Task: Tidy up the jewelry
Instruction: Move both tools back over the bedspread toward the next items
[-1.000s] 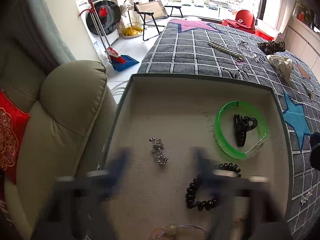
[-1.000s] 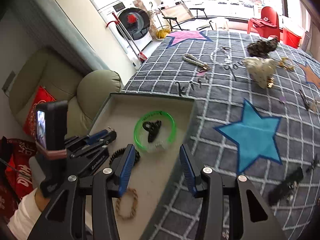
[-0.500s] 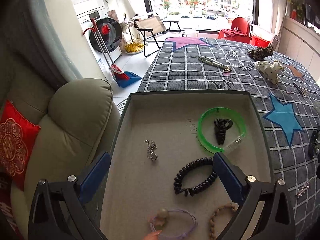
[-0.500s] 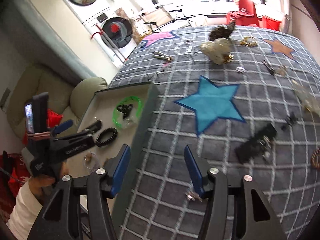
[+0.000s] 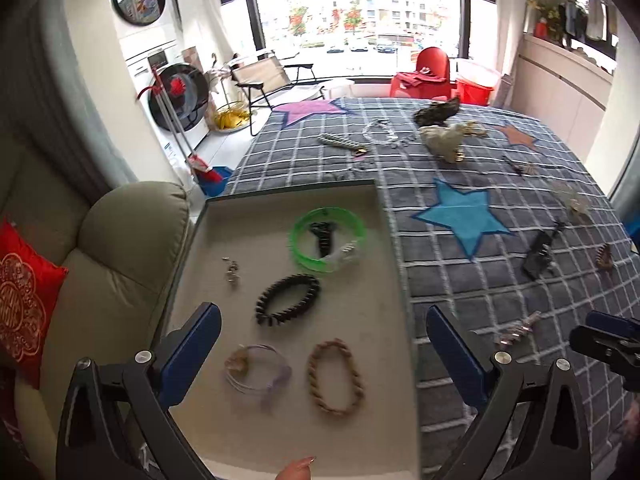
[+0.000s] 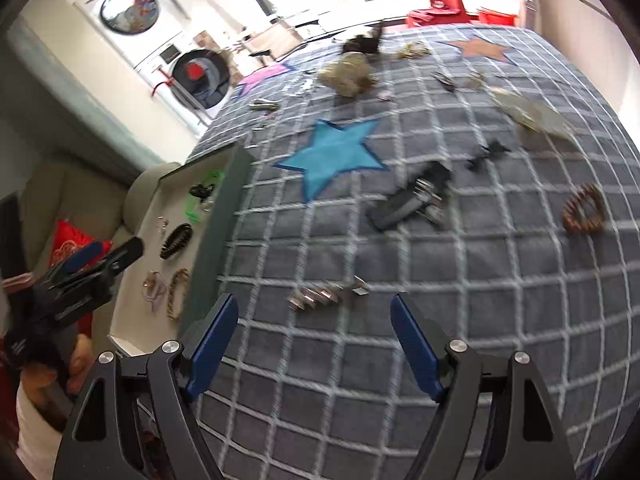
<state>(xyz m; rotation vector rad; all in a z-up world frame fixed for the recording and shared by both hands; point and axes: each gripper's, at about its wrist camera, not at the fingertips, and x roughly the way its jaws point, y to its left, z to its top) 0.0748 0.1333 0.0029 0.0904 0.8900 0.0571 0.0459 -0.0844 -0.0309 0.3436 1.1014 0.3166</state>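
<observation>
- The left wrist view looks straight into the tray (image 5: 192,240): a green bangle (image 5: 329,240) ringing a black claw clip (image 5: 323,236), a black coil tie (image 5: 288,300), a small silver piece (image 5: 231,270), a clear bracelet (image 5: 256,372) and a braided bracelet (image 5: 335,378).
- The right wrist view shows the tray (image 6: 218,220) only edge-on, at the left of the checked bedspread (image 6: 440,280).
- That view shows a silver clip (image 6: 320,296) on the bedspread just ahead of the right gripper (image 6: 314,344), a black clip (image 6: 412,200) beyond it and a brown bracelet (image 6: 584,210) at far right.
- The left gripper (image 5: 320,344) hangs over the tray's near end, jaws wide, holding nothing.
- Right jaws are opening, already wide, nothing between them, clear of the bedspread.
</observation>
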